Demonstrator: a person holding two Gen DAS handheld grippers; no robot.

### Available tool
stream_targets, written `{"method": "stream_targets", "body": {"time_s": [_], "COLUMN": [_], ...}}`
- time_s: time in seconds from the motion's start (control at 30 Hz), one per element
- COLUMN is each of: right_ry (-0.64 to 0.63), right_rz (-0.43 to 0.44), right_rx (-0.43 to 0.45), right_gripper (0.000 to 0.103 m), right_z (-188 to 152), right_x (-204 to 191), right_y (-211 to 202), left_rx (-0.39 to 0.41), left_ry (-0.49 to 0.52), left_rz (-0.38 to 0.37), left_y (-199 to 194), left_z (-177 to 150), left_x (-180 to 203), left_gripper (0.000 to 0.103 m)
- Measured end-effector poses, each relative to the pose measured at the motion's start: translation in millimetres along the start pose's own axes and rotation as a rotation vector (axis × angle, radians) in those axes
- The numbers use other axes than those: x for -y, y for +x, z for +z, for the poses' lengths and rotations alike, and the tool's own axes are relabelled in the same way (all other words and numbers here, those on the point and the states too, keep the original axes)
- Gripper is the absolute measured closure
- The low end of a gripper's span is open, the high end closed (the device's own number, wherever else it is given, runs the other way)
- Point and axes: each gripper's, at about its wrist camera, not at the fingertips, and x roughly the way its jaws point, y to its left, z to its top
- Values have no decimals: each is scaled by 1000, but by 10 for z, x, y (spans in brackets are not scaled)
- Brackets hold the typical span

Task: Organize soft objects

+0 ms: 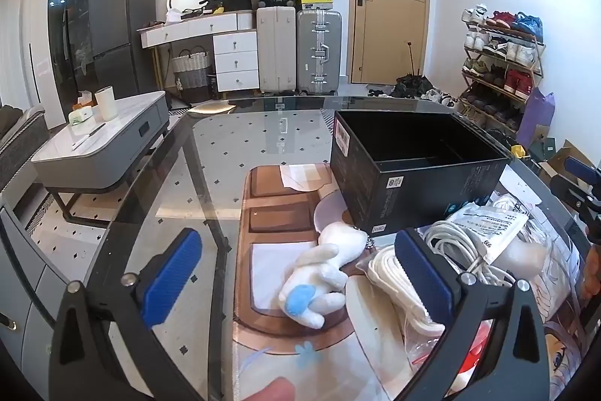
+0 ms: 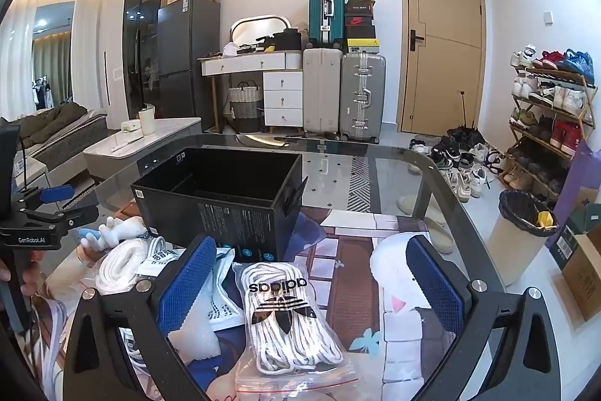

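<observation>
My left claw (image 1: 296,273) is spread wide with nothing in it, and the white plush toy (image 1: 319,280) lies on the mat right between its fingers, a little ahead, limbs splayed, a blue patch facing me. I judge it light, squashy and easy to pinch; the thick middle of its body looks safer than a thin limb, which might slip or dangle. My right claw (image 2: 311,284) is also spread and holding nothing; the bag of white laces (image 2: 285,318) lies between its fingers. That plastic looks slick, so I would squeeze across the bunched laces. The open black box (image 2: 221,190) stands just ahead of both claws.
</observation>
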Motion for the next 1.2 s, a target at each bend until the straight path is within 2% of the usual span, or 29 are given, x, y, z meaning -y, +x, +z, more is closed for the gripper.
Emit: {"method": "stream_targets", "body": {"time_s": [0.53, 1.2], "right_ry": [1, 0], "right_rz": [-7, -3], "right_rx": [-3, -5], "right_gripper": [0, 0], "right_z": [-24, -15], "right_x": [13, 17], "right_y": [22, 22], "left_rx": [-5, -4], "left_ry": [6, 7], "left_rz": [1, -5], "left_y": [22, 8], "left_z": [-20, -10], "left_x": [92, 7], "left_gripper": [0, 0]}}
